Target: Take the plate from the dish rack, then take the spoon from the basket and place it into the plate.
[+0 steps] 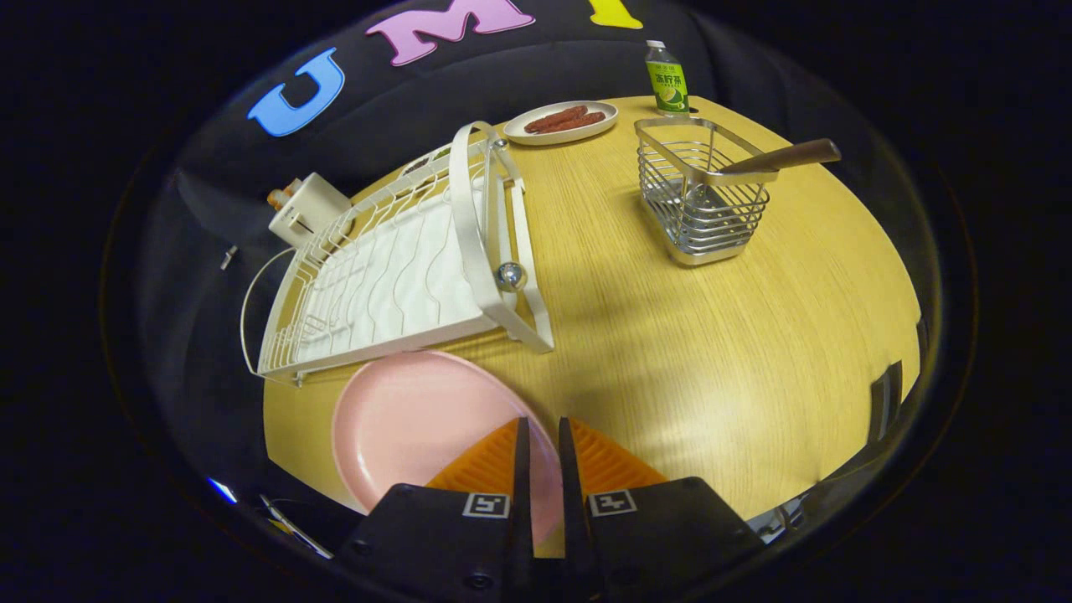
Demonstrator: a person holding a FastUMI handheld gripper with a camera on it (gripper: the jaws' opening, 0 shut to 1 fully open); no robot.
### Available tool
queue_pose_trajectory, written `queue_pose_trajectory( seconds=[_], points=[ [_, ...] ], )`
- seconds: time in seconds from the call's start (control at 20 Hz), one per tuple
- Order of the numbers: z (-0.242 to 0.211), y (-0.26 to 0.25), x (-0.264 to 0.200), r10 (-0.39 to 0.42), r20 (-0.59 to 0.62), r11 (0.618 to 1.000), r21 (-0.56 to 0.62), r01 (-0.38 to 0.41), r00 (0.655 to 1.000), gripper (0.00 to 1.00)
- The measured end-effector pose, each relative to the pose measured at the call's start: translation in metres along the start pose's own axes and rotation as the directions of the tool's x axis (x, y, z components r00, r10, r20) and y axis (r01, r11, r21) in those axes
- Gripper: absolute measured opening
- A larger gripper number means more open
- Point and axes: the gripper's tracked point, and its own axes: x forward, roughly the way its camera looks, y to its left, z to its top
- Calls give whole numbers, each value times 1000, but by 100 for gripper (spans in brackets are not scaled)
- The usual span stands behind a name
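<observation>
Two fingers of the claw are seen almost closed, a narrow gap left between them, with the rim of the pink plate lying in that gap (whether both fingers press on it cannot be told). The plate is laid flat on the wooden table, just in front of the white dish rack. Beyond the fingers a wire basket is stood, from which the brown handle of the spoon projects. Farther back, a white plate of sausages and a green-labelled bottle are placed.
</observation>
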Motion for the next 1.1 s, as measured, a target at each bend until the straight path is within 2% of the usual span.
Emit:
queue_pose_trajectory(
  seconds=[0.1,0.25,0.35,0.45,0.65,0.9,1.1],
  points=[
    [5,-1,-4,-1,18,1000,-3,1,1000,32],
    [12,-6,-9,-10,36,1000,-20,11,999,55],
    [17,-7,-17,1,56,1000,-25,1,998,64],
    [30,-12,-30,6,106,998,-65,1,994,68],
    [78,-27,-73,17,239,992,-123,13,971,68],
    [147,-73,-113,-53,392,971,-194,139,919,68],
    [175,-110,-111,-111,415,961,-186,203,903,68]
  ],
)
